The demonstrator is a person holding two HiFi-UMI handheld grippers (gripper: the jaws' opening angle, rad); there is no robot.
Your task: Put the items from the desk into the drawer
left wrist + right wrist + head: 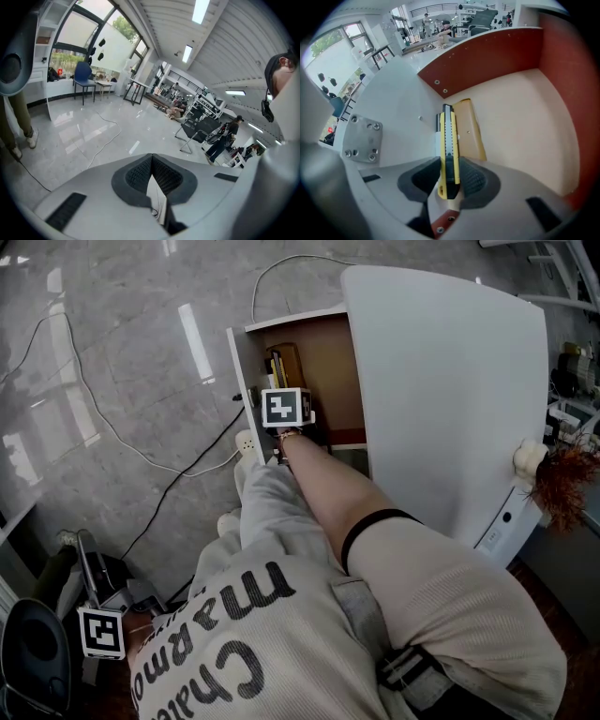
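The white desk's drawer is pulled open, showing its tan bottom and red-brown walls. My right gripper points straight down into it, shut on a yellow and black utility knife whose far end hangs low inside the drawer. A flat tan item lies on the drawer bottom just beside the knife, seen from the head as well. In the head view, the right gripper shows only as its marker cube over the drawer's near left corner. My left gripper is shut and empty, held low at the person's left side.
The white desk top lies right of the drawer, with a white knob and a brown bristly thing at its far right edge. Cables run over the grey floor. A metal plate sits on the drawer's white side. People stand far off.
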